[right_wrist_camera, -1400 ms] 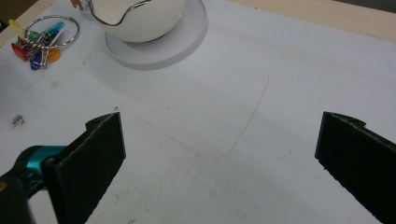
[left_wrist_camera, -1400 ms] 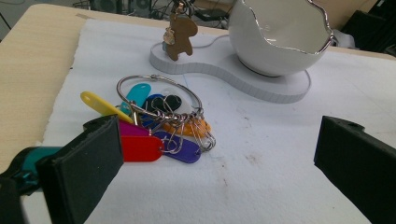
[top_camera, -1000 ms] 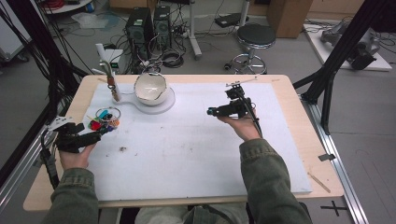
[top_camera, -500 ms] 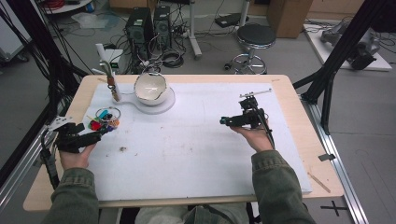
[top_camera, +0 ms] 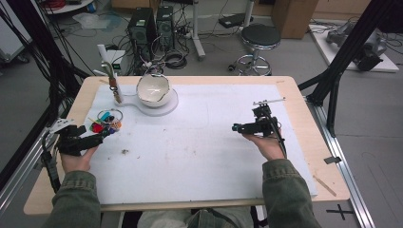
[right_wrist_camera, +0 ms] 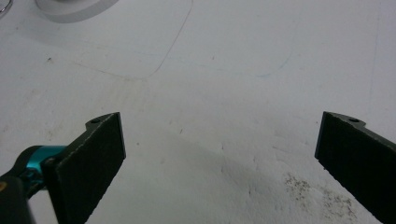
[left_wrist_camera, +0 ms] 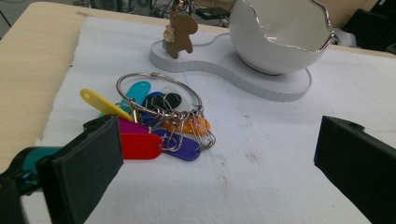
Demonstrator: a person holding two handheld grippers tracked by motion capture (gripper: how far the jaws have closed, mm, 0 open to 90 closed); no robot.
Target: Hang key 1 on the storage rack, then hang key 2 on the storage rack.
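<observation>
A metal key ring (top_camera: 107, 121) strung with several coloured plastic tags lies at the left of the white mat (top_camera: 199, 152). My left gripper (top_camera: 100, 136) rests just short of it, open. In the left gripper view the key ring (left_wrist_camera: 159, 116) lies ahead between the spread jaws of the left gripper (left_wrist_camera: 219, 163), nearer the left jaw, with nothing held. My right gripper (top_camera: 236, 127) hovers open over the right part of the mat and points left. Bare mat shows between the wide jaws of the right gripper (right_wrist_camera: 219, 158).
A white egg-shaped bowl (top_camera: 153, 89) sits on a flat white base (top_camera: 167, 107) at the back left. A short post there carries a brown bear charm (left_wrist_camera: 180, 32). A stool (top_camera: 259, 40), computers and cables stand on the floor beyond the table.
My right gripper has drifted to the right and a little toward the person, still open. The left gripper and the key ring have stayed put.
</observation>
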